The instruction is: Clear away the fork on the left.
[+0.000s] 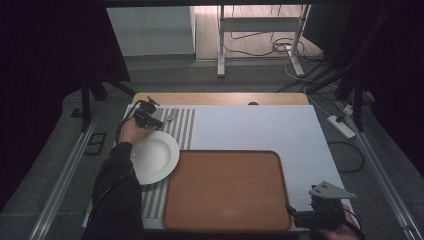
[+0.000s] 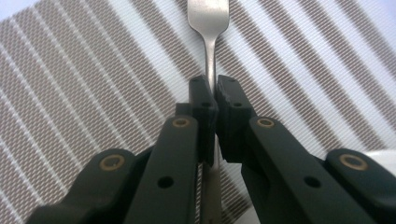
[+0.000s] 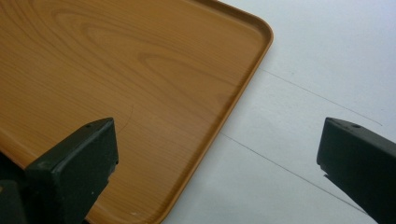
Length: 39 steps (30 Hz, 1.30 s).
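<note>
We had the left tongs (image 2: 212,88) pinched tight on the fork (image 2: 208,28) handle, with the fork over the striped placemat (image 2: 84,84) at the desk's far left, just past the white plate (image 1: 155,157). Our right tongs (image 3: 219,163) sat spread wide with nothing between them, over the wooden tray's (image 3: 116,70) near corner.

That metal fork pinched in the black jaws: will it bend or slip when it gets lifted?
The fork looks like solid polished metal, so it will probably stay stiff. Its handle is thin and smooth where the left gripper clamps it, so it may pivot or slide. Gripped along the handle, the head end might droop.
</note>
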{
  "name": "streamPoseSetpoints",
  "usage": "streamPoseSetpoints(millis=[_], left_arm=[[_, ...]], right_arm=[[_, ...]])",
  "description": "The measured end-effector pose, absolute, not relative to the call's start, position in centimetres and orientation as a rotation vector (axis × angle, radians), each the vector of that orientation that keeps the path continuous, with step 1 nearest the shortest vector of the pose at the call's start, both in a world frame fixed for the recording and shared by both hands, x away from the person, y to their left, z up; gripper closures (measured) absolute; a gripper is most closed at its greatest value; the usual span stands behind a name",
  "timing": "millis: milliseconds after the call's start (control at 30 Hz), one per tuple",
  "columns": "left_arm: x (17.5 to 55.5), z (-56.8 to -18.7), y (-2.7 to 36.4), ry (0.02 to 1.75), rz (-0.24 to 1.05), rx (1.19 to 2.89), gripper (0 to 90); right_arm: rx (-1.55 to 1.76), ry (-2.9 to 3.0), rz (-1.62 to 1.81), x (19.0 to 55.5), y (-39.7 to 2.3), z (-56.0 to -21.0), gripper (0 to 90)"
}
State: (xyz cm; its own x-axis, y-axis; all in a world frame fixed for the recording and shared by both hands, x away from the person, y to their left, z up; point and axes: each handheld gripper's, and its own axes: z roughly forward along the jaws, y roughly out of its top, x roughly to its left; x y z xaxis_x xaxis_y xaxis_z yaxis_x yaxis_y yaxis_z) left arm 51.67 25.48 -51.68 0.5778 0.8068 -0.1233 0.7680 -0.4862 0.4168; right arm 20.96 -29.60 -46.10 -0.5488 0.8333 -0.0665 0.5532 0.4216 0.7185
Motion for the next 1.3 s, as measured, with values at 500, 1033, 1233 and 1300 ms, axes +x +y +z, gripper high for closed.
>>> streamPoseSetpoints(millis=[500,1033,1233,1300], left_arm=[[52.1,-50.6,22.0,1.157,0.120,2.387,86.2],[51.1,-49.7,17.8,1.046,0.084,2.428,86.2],[50.4,-49.7,16.7,1.019,0.058,2.425,86.2],[50.1,-49.6,16.4,1.014,0.056,2.436,86.1]], right_arm=[[1.177,2.264,0.919,20.9,-29.6,-46.1,0.0],[1.173,2.265,0.918,20.9,-29.6,-46.1,0.0],[1.171,2.266,0.917,20.9,-29.6,-46.1,0.0],[1.171,2.266,0.919,20.9,-29.6,-46.1,0.0]])
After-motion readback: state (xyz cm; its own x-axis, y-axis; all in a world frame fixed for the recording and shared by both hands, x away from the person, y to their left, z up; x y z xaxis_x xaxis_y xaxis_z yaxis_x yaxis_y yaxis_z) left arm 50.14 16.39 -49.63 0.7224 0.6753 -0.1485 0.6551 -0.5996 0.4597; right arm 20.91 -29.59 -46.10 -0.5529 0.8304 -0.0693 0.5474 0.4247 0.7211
